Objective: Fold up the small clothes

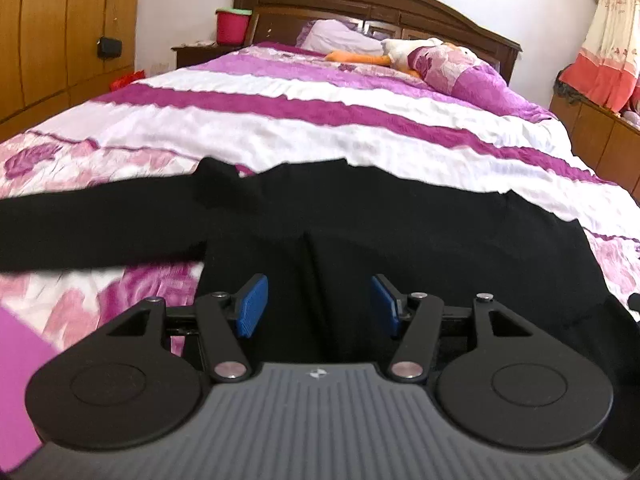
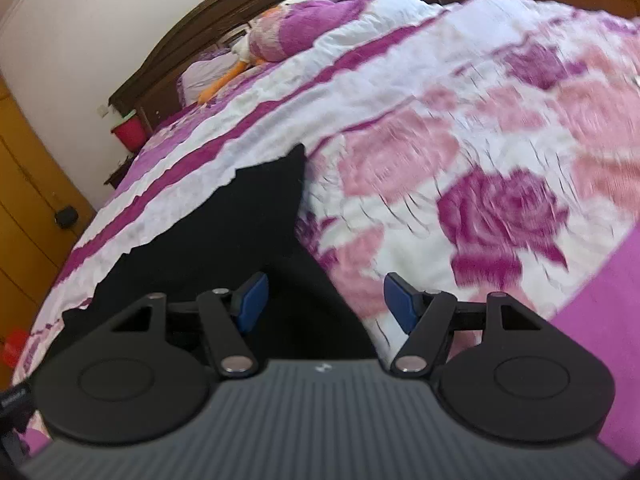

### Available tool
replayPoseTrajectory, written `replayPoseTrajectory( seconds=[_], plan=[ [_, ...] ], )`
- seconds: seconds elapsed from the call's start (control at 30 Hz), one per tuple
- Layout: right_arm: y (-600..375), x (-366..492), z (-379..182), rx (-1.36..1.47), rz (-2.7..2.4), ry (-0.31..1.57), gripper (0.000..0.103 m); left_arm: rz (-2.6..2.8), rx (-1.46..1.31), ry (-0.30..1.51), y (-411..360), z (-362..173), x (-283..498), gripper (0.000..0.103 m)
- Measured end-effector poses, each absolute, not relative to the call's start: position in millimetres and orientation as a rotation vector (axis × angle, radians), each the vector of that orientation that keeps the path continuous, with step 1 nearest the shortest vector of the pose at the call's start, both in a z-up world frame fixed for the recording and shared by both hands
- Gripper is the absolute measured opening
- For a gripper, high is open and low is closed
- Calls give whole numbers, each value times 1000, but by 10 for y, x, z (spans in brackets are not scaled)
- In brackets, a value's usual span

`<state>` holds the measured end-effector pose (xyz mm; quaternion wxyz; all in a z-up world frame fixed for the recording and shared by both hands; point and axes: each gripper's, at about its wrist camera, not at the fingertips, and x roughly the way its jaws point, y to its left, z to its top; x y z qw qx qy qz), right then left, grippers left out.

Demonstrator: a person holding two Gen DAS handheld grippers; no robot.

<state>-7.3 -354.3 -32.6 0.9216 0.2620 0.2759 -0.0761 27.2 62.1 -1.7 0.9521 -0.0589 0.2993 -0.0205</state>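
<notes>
While both hand-held grippers (image 1: 316,304) (image 2: 326,300) gape empty, the black garment (image 1: 360,220) lies just beneath them.

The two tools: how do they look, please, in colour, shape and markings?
Both look alike. The left tool and the right tool have matte black linkage arms with silver pivot pins, blue ribbed pads, round black discs at each side, and a grey ribbed body bearing a small white logo.

Near bedspread (image 1: 280,128): open beyond my left tongs; black garment (image 1: 400,220) lies flat, no barrier.
Right side (image 2: 500,160): bare quilt, free passage.
Head end: pillow (image 1: 460,68), plush toy (image 1: 404,50), headboard (image 1: 380,4) block.
</notes>
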Motion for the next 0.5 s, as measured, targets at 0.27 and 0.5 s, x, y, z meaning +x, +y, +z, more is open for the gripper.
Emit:
replayPoseTrajectory(
  seconds=[0.27,0.5],
  plan=[
    [-3479,421,-119,399,-107,585,67,-77,-122,642,664,-148,782,62],
    [-3460,1052,-160,307,-106,583,67,-76,-146,658,685,-258,977,62]
  ],
)
